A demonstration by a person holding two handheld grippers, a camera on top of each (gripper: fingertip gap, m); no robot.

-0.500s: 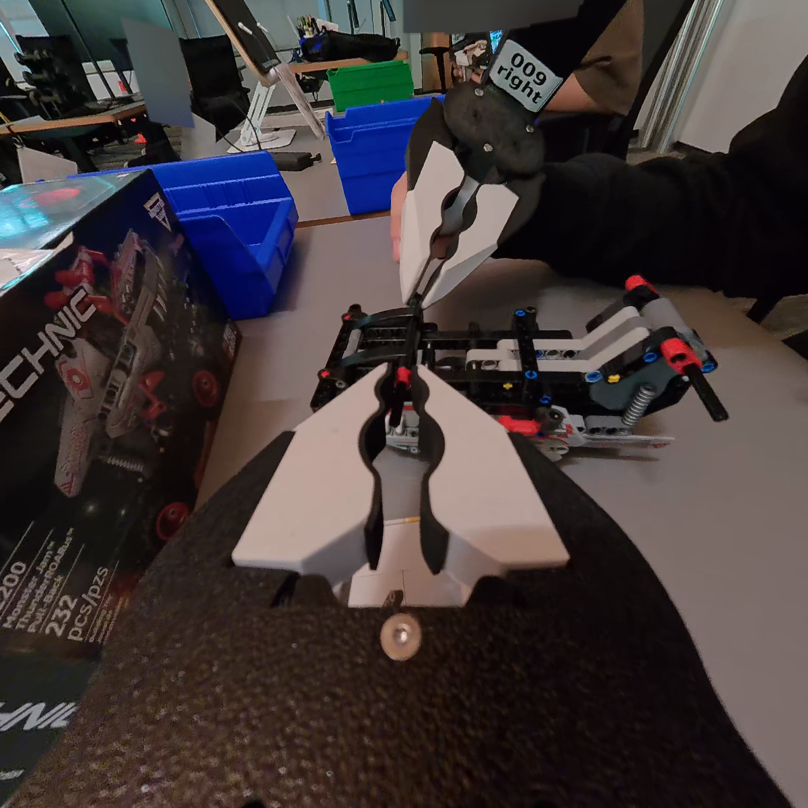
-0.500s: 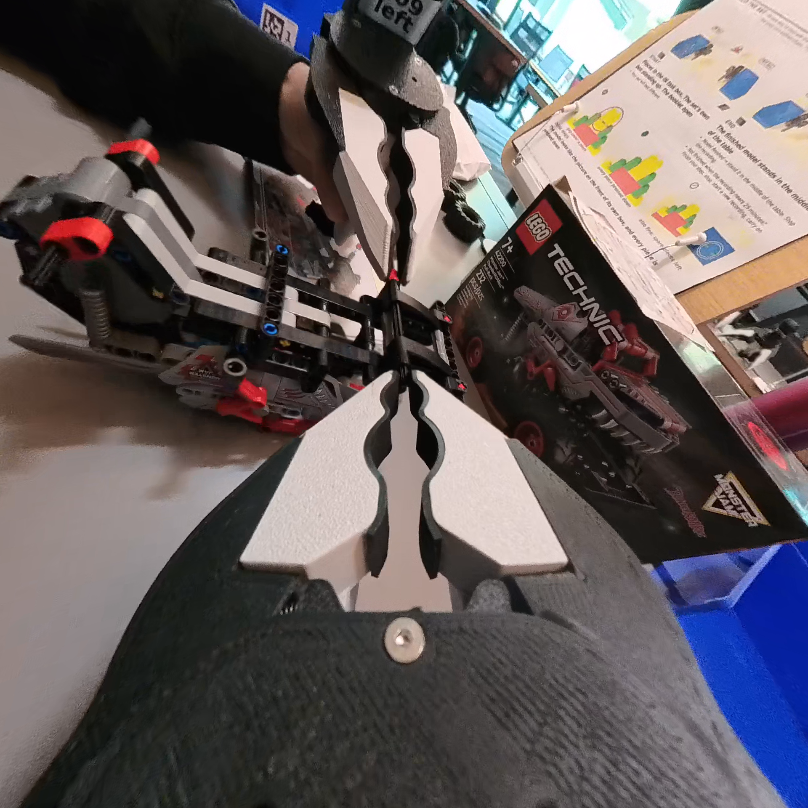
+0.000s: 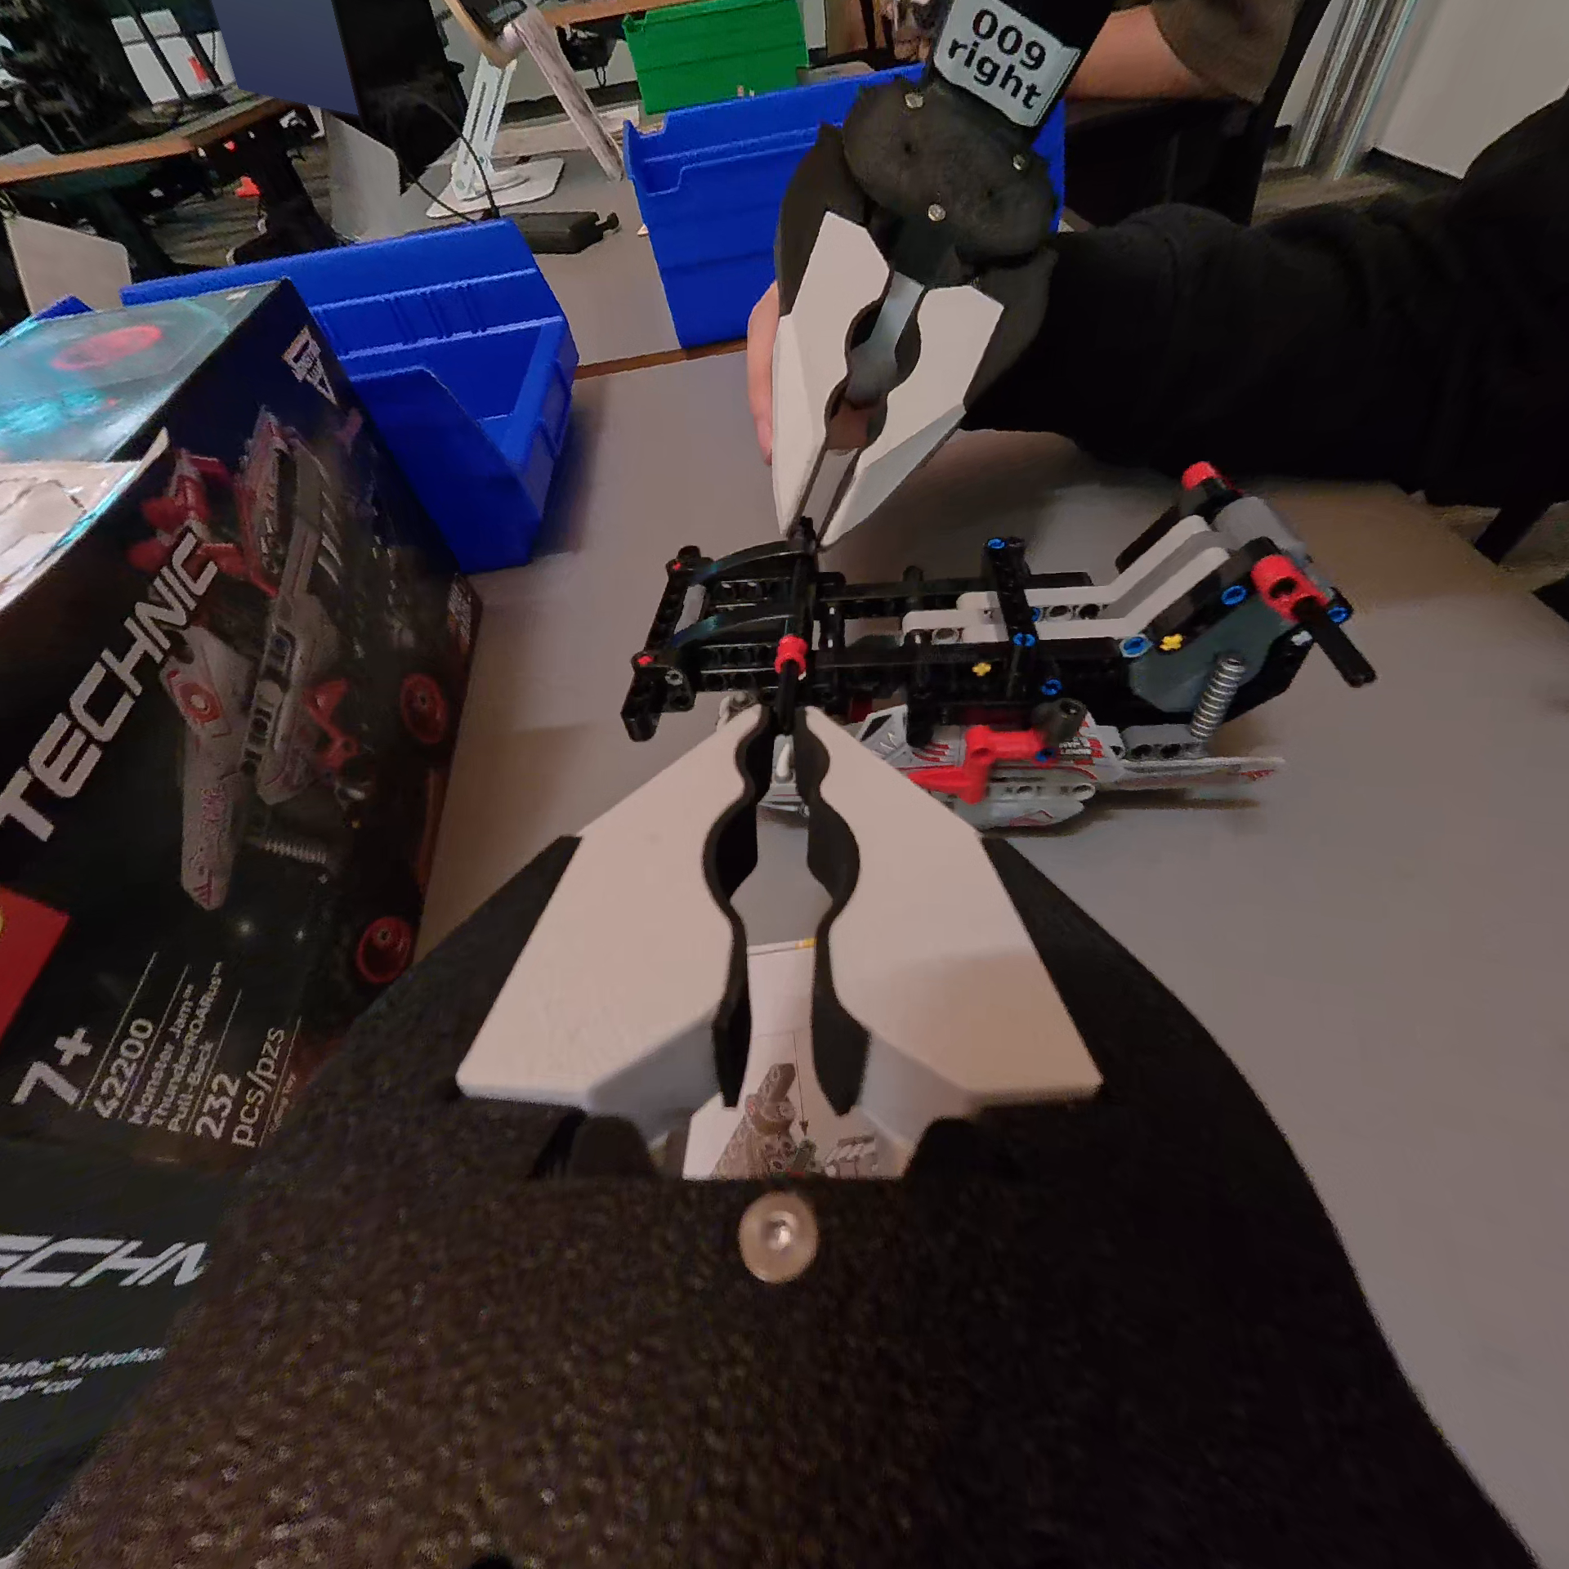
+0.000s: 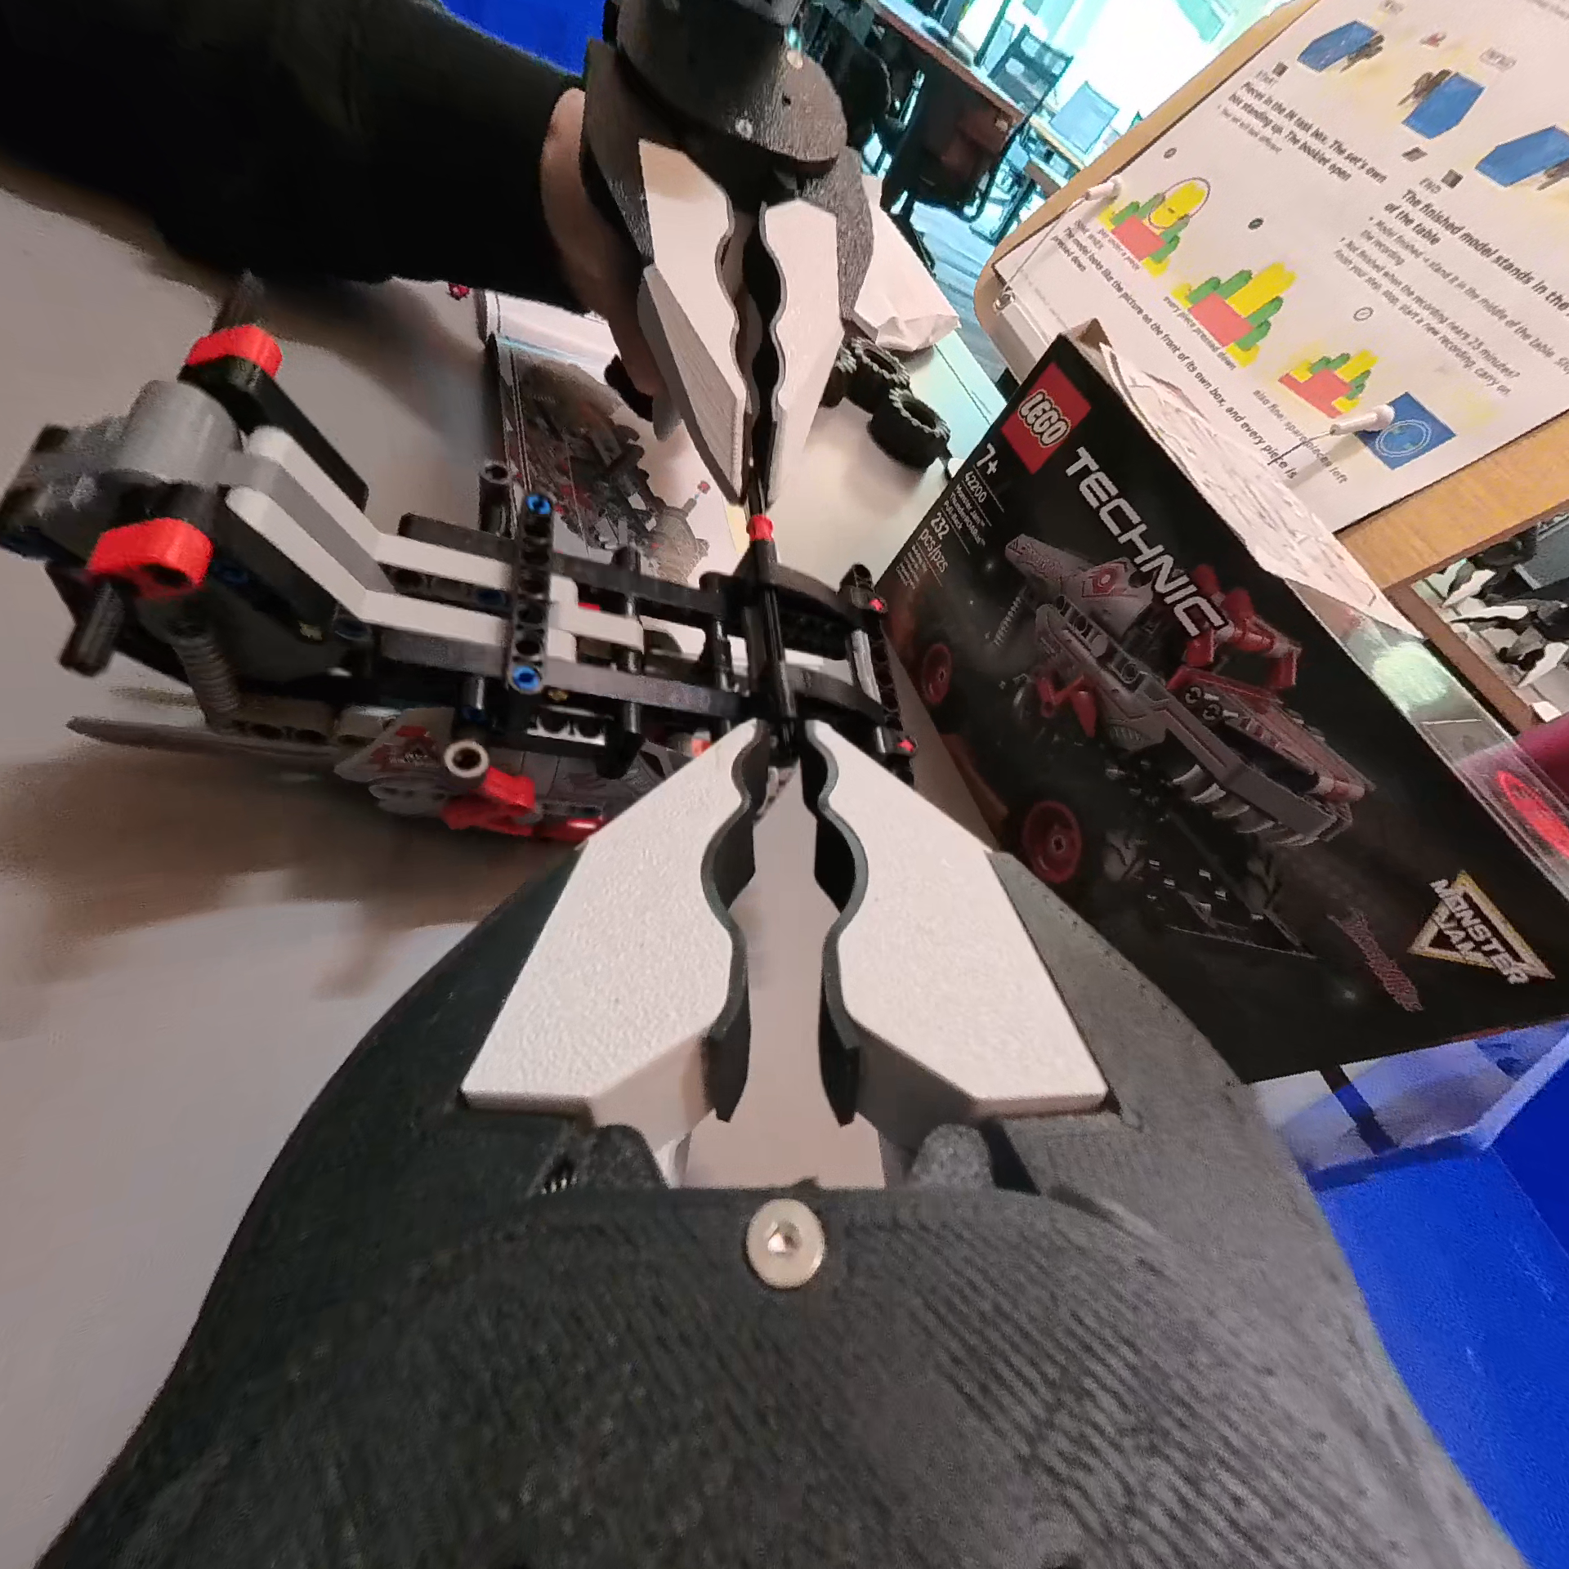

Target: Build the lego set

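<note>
A partly built black, white and grey Lego Technic chassis [image 3: 934,658] lies on the grey table [image 3: 1273,976]; it also shows in the right wrist view [image 4: 475,628]. A thin black axle with a red bush [image 3: 790,654] runs across its front frame. My left gripper [image 3: 785,722] is shut on the near end of the axle. My right gripper [image 3: 806,531] is shut on the far end. In the right wrist view my right gripper [image 4: 777,739] pinches one axle end, and the left gripper [image 4: 747,492] pinches the other, just past the red bush [image 4: 760,526].
The Lego set box [image 3: 212,679] stands left of the chassis, and shows on the right in the right wrist view [image 4: 1189,679]. Blue bins [image 3: 441,365] stand behind it. An open instruction booklet [image 4: 586,441] and black tyres [image 4: 891,407] lie beyond the chassis. A black sleeve [image 3: 1273,340] rests at the table's right.
My left gripper has slid back a little along the axle, so the red bush now stands clear of its fingertips. The chassis and right gripper have barely moved.
</note>
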